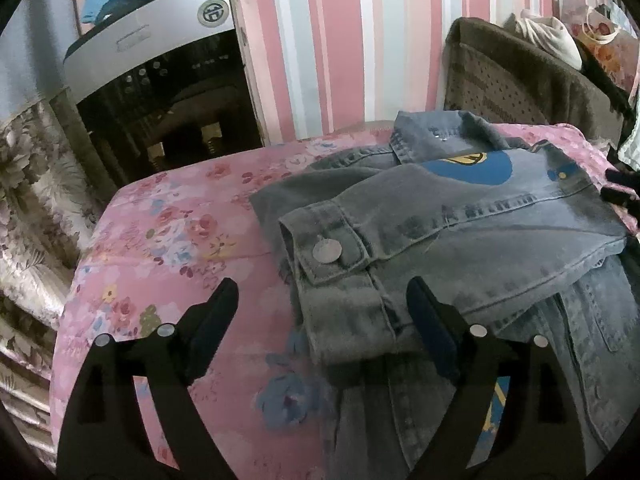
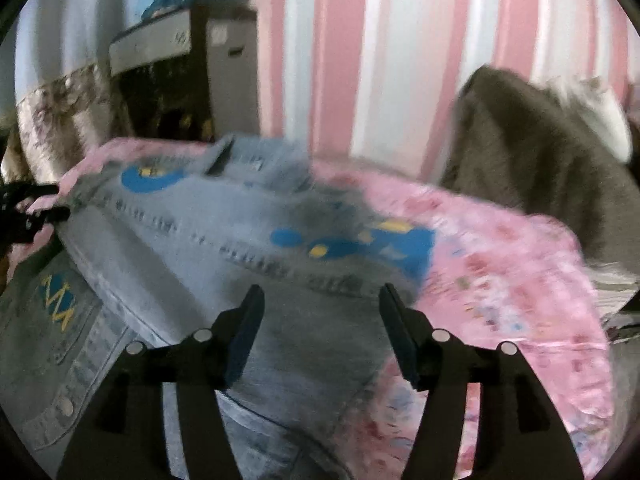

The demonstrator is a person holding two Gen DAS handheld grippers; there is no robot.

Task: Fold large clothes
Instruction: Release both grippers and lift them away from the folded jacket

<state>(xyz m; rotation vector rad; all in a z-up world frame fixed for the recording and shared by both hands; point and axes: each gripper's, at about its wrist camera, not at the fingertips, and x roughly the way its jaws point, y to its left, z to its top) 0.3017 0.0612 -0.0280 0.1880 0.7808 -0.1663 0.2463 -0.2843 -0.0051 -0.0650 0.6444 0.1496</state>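
The denim jacket lies on the pink floral bedspread, and it is the landmark for everything here. On the jacket, blue and yellow printed patches show near the collar and across the back panel, but no lettering on them can be read; a chest pocket patch carries a yellow zigzag on blue. Beyond the jacket, at the far left against the striped wall, stands a silver-topped appliance with a round emblem on its front, its characters too small to make out.

One sleeve is folded across the jacket, its cuff with a metal button lying on top, towards the bedspread side. The left gripper hangs just short of that cuff with its jaws spread wide, nothing between the pads. The right gripper hovers over the jacket's near edge on the other side, jaws parted to a middling gap, gripping nothing either; this view is blurred.

Left of the jacket the bedspread runs bare to its rounded edge, giving plenty of free room. To the jacket's right, a band of open bedspread runs up to a dark brown blanket heaped beyond it. Behind the jacket's collar, only a narrow strip of bedspread remains before the wall.
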